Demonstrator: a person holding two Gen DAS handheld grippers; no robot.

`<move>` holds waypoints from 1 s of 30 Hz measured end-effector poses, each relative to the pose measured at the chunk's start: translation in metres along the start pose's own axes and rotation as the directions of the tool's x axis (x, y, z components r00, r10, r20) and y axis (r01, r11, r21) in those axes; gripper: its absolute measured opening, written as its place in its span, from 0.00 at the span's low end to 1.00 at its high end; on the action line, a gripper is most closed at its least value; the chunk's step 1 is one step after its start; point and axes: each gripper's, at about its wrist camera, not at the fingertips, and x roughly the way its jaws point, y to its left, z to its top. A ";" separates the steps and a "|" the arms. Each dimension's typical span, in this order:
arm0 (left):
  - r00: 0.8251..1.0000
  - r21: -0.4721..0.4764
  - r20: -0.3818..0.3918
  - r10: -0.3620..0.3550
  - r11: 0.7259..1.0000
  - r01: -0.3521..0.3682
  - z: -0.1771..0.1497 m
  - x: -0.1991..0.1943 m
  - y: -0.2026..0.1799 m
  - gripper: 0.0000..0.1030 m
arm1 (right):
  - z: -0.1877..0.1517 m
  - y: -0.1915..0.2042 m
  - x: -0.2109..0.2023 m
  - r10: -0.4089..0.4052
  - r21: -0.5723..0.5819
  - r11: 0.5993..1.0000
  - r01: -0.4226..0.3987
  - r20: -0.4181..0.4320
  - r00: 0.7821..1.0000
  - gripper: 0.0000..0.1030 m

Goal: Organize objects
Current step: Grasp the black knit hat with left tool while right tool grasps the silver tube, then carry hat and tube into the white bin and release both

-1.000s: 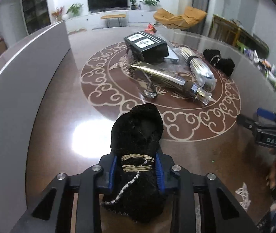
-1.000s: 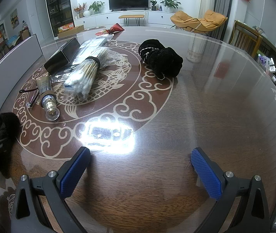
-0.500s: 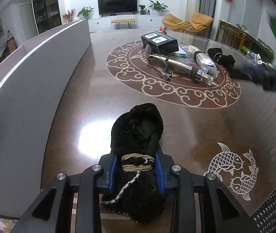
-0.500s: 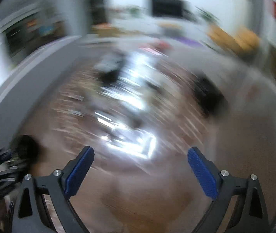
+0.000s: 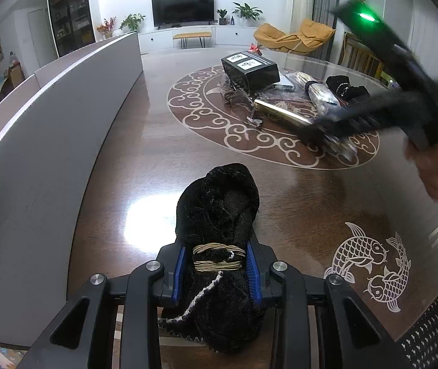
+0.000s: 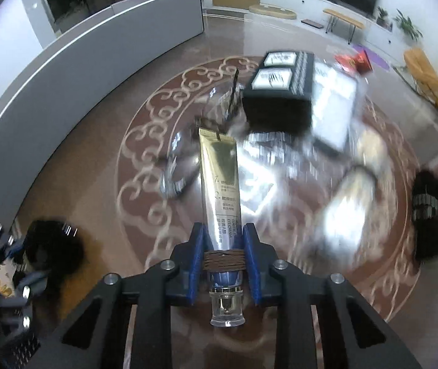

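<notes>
My left gripper [image 5: 217,272] is shut on a black fuzzy cloth bundle [image 5: 219,209] with a tan cord around it, held near the front left of the round brown table [image 5: 163,141]. My right gripper [image 6: 223,255] is shut on a gold tube [image 6: 220,178] with a clear cap, near its cap end, over the table's middle. The right gripper also shows blurred in the left wrist view [image 5: 320,132] over the pile. The left gripper and its bundle show at the left of the right wrist view [image 6: 49,246].
On the table's patterned circle lie a black box [image 5: 249,67], glasses [image 5: 240,101], a plastic-wrapped bundle [image 6: 345,209], a flat packet [image 6: 336,104] and another black cloth [image 6: 428,209]. A grey panel [image 5: 49,117] curves along the left edge.
My right gripper swung left to the pile, shut on the gold tube and is moving with it. My left gripper drew back toward the table's near edge, still holding the black bundle.
</notes>
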 end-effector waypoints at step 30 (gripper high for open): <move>0.973 -0.092 0.129 -0.192 0.975 0.205 0.014 -0.073 0.011 0.31 | -0.059 -0.016 -0.094 0.205 0.282 0.932 -0.227 0.106 0.973 0.27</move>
